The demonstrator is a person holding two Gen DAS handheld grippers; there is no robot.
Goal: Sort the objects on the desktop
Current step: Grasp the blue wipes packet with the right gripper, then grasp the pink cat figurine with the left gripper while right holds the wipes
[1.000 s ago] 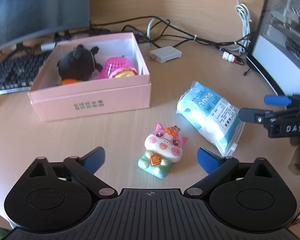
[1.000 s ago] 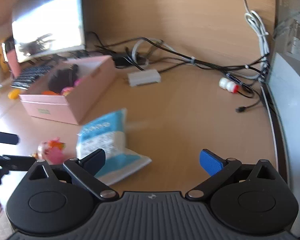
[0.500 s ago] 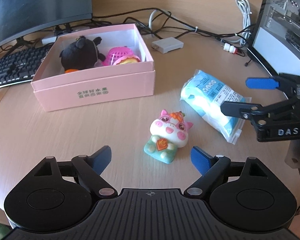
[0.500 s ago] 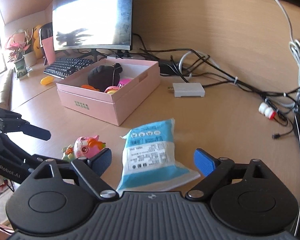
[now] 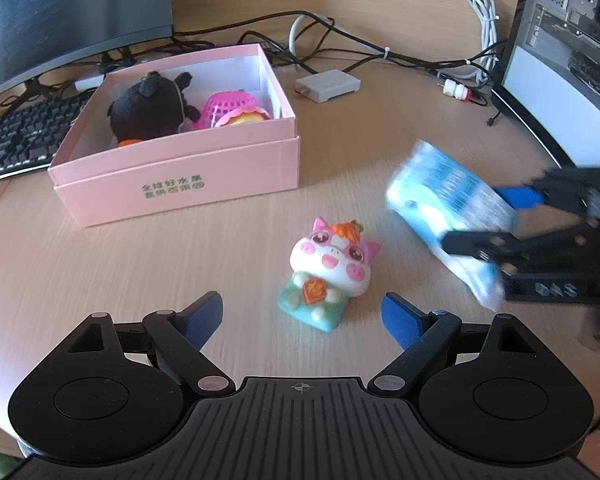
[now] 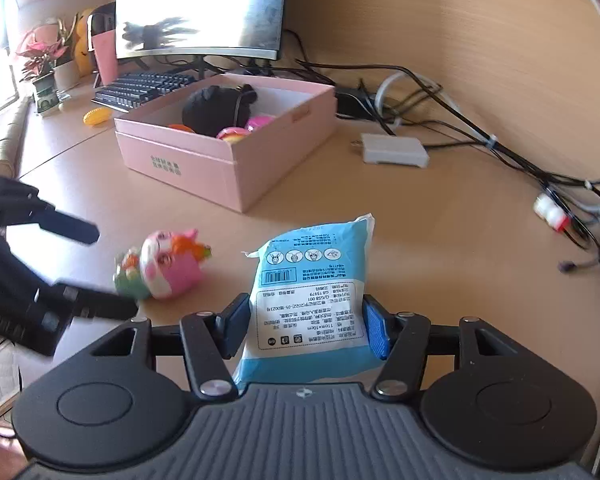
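A blue and white packet (image 6: 312, 292) sits between the pads of my right gripper (image 6: 306, 326), which is shut on it; it also shows, blurred, in the left wrist view (image 5: 444, 208). A pink and white cat toy (image 5: 328, 268) lies on the desk just ahead of my left gripper (image 5: 302, 314), which is open and empty. The toy also shows in the right wrist view (image 6: 160, 266). A pink box (image 5: 180, 184) holds a black plush (image 5: 148, 106) and a pink basket toy (image 5: 232, 108).
A monitor (image 5: 60, 12) and a keyboard (image 5: 16, 136) stand behind the box. A grey adapter (image 5: 327, 85) and several cables (image 5: 380, 56) lie at the back. A computer case (image 5: 564, 52) stands at the right. Potted plants (image 6: 40, 64) are at the far left.
My right gripper has moved in around the blue packet and shut on it; the packet looks shifted and blurred. My left gripper has stayed open near the cat toy.
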